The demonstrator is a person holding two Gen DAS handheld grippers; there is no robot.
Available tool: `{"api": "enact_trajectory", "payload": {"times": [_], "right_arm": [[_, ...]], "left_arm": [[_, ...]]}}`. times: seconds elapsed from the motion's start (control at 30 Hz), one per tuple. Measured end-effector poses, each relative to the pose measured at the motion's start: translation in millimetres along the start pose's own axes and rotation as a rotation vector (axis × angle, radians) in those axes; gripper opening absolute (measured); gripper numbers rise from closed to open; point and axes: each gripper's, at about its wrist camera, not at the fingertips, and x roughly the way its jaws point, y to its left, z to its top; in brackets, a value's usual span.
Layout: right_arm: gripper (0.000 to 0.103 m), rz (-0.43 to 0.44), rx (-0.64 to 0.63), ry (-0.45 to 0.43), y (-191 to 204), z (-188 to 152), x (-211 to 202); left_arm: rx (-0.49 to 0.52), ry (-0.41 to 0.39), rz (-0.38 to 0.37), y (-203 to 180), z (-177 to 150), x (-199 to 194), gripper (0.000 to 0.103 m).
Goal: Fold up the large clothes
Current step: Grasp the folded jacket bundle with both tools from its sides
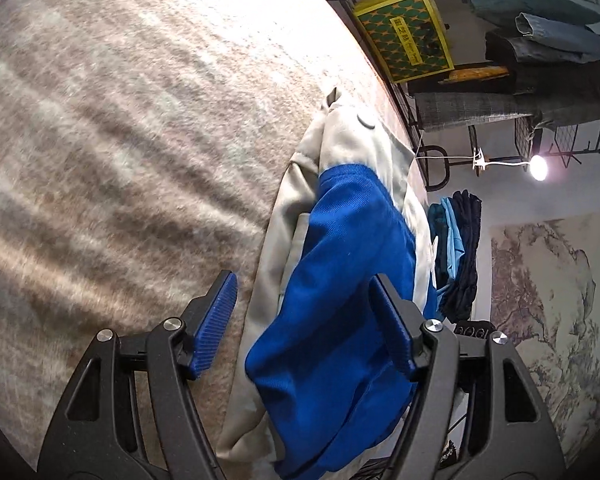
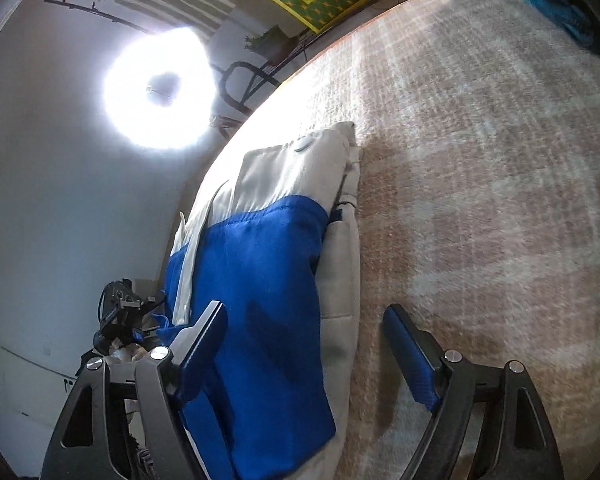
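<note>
Plaid blanket point(image 2: 480, 160) under folded blue-beige jacket point(image 2: 260, 280); hand-held grippers apart.

My left wrist camera looks steeply down along its fingers, close over the folded garment point(image 1: 340, 280), with the rug point(image 1: 120, 140) on its left. My right wrist camera looks down equally close, with the rug point(image 2: 480, 180) on its right. Both views share the garment point(image 2: 268, 272).

Beige fuzzy blanket point(image 1: 120, 120), metal rack of folded clothes point(image 1: 540, 64), bright ring light point(image 2: 158, 88), white wall point(image 2: 40, 200)
</note>
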Motion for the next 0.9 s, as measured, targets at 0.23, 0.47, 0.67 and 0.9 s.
{"api": "enact_trajectory", "payload": {"times": [0.23, 0.47, 0.67, 0.9], "right_arm": [[0.064, 0.070, 0.028, 0.016, -4.5, 2.9, 14.7], [0.064, 0.085, 0.019, 0.005, 1.8, -4.9, 20.8], [0.052, 0.054, 0.017, 0.006, 10.9, -9.0, 23.9], [0.039, -0.024, -0.043, -0.008, 34.1, -5.3, 23.7]], "left_arm": [[0.030, 0.017, -0.018, -8.4, 2.9, 13.2, 0.067], [0.060, 0.009, 0.006, -22.1, 1.6, 23.9, 0.067], [0.156, -0.026, 0.132, -41.7, -5.0, 30.0, 0.061], [0.235, -0.059, 0.204, -60.1, -11.0, 29.8, 0.051]]}}
